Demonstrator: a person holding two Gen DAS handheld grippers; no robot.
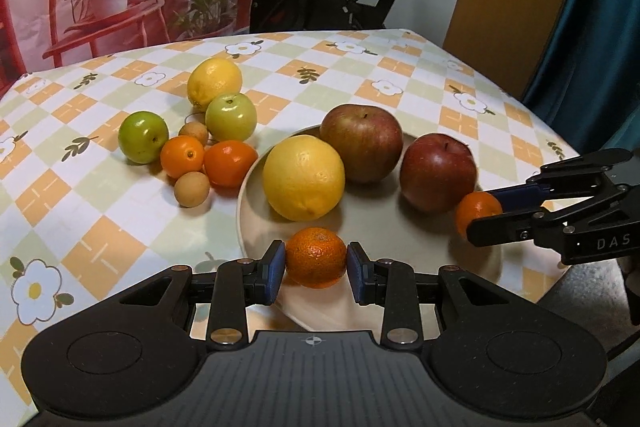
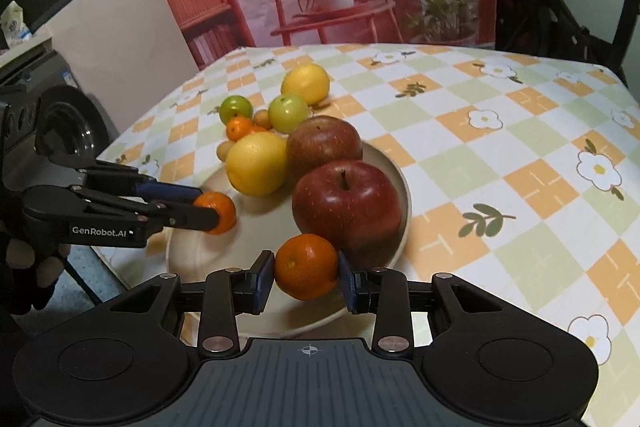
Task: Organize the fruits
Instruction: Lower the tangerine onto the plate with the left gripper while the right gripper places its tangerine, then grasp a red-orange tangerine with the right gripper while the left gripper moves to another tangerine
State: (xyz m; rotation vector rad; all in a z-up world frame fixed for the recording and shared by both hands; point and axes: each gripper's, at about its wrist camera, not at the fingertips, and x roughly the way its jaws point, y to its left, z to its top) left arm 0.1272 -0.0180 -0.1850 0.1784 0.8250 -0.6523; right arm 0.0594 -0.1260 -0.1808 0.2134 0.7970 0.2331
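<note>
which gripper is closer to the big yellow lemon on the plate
Left. The left gripper, shut on a mandarin, sits just before the lemon; the right gripper is beyond the red apple.

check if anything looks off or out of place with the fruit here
Nothing spilled or damaged. The only oddity is a loose cluster of small fruit on the cloth beside the plate, not on it. Each gripper holds a mandarin over the plate: left, right.
</note>
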